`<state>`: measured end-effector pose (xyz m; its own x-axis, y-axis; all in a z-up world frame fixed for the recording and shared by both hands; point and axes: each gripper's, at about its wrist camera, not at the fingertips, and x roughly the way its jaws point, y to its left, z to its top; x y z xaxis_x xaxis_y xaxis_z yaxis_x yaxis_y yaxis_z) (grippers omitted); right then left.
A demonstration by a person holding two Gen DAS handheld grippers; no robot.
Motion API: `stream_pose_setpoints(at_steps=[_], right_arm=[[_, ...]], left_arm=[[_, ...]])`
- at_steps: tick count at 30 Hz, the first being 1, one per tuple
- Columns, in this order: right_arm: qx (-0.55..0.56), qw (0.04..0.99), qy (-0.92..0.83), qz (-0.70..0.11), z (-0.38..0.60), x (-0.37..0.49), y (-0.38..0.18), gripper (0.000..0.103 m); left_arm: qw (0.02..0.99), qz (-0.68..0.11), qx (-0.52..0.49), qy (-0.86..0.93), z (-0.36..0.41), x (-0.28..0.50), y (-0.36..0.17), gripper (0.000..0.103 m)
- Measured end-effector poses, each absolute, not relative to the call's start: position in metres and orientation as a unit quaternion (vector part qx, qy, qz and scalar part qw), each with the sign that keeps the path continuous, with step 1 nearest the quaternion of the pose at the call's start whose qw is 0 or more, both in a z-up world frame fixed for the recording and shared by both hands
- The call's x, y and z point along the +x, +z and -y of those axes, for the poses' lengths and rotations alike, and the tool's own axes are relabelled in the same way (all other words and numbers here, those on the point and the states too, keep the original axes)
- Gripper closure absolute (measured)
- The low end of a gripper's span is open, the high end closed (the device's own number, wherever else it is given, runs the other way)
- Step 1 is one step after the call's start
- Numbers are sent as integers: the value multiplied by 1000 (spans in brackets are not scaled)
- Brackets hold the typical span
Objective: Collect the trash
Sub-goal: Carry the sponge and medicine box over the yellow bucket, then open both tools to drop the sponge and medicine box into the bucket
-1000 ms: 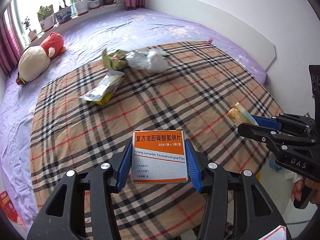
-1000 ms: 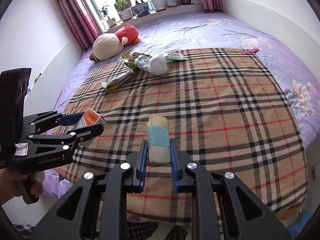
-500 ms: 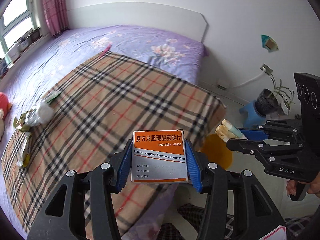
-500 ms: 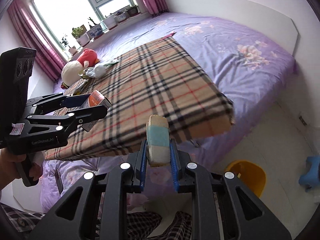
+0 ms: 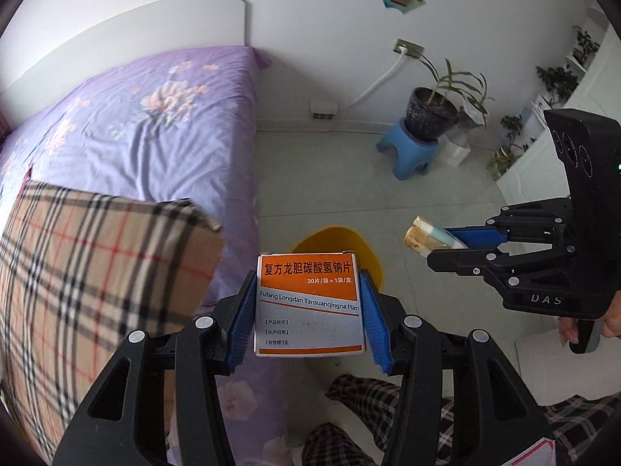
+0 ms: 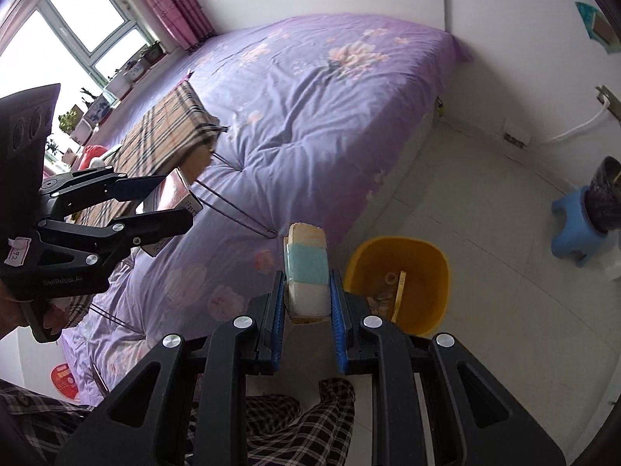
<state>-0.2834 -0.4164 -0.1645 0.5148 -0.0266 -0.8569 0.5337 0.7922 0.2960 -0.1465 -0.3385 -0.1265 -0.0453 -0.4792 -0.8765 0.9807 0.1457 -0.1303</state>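
Observation:
My left gripper is shut on an orange-and-white medicine box, held upright between the blue pads. Just beyond the box, a yellow bin stands on the floor. My right gripper is shut on a small wrapped pack, white with a teal band and a browned end. In the right wrist view the yellow bin sits just right of the pack, with scraps inside. The right gripper also shows at the right of the left wrist view, and the left gripper at the left of the right wrist view.
A bed with a purple floral sheet and a plaid-covered folding table lie to the left. A blue stool bears a potted plant by the wall. Plaid-trousered legs are below.
Both grippers swung away from the plaid table and bed toward the floor at the bedside. The yellow bin is now close in front. Both grips are unchanged.

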Motion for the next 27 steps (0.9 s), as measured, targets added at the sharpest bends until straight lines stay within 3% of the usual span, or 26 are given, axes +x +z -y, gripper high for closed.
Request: stream_pose_setpoints(at_steps=[12, 27], right_arm=[[299, 783, -184, -514, 480, -307, -265, 80], [337, 737, -170, -561, 529, -303, -363, 80]], left_arm=[[537, -451, 383, -601, 429, -178, -221, 53], [494, -499, 429, -568, 471, -188, -311, 53]])
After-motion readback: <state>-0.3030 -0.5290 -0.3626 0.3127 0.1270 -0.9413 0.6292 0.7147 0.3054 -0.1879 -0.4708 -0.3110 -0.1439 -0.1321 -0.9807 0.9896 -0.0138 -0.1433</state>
